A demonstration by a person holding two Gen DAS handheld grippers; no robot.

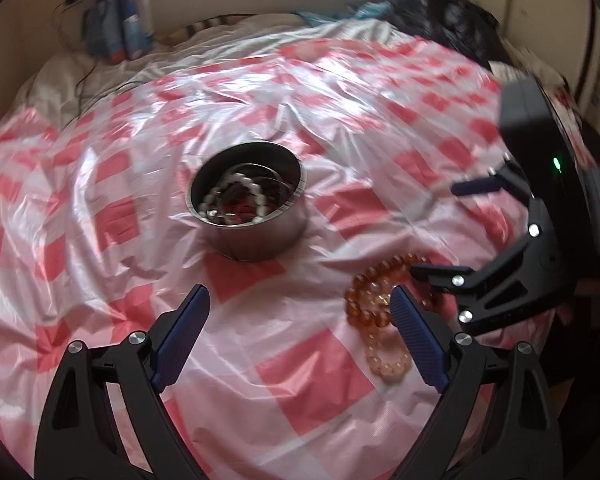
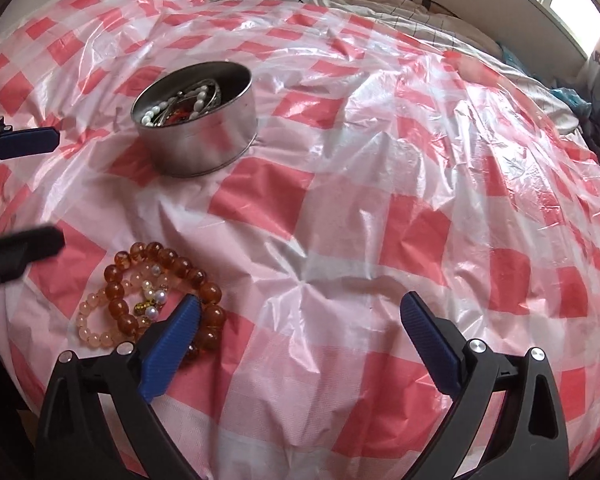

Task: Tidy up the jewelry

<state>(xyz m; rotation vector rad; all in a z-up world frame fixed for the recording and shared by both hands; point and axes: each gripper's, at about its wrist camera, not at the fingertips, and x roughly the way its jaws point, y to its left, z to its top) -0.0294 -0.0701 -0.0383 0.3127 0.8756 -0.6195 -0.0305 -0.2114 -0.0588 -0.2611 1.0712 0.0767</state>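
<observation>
One round metal tin [image 2: 196,128] stands upright on a red and white checked plastic sheet [image 2: 380,200] that covers a bed. The tin is open at the top and holds several pieces of jewelry mixed together: one string of white beads [image 2: 156,112] lies on top, some thin metal bangles lean on the inner wall, and something red shows under them. How many pieces are in the tin I cannot tell.

Outside the tin, near its front side, lies one small heap of bracelets, touching each other. I count two clearly: one amber bead bracelet [image 2: 160,280] with big brown-orange beads, and one pale pink bead bracelet [image 2: 96,320] with smaller beads. Between them sit a few white pearls and a small gold piece [image 2: 152,300]; whether these are a third bracelet is not clear.

Two grippers are in view. The left gripper [image 1: 300,312] has its blue fingers wide apart and holds nothing. The right gripper [image 2: 300,312] is also spread wide and empty; its left finger is above the heap.
</observation>
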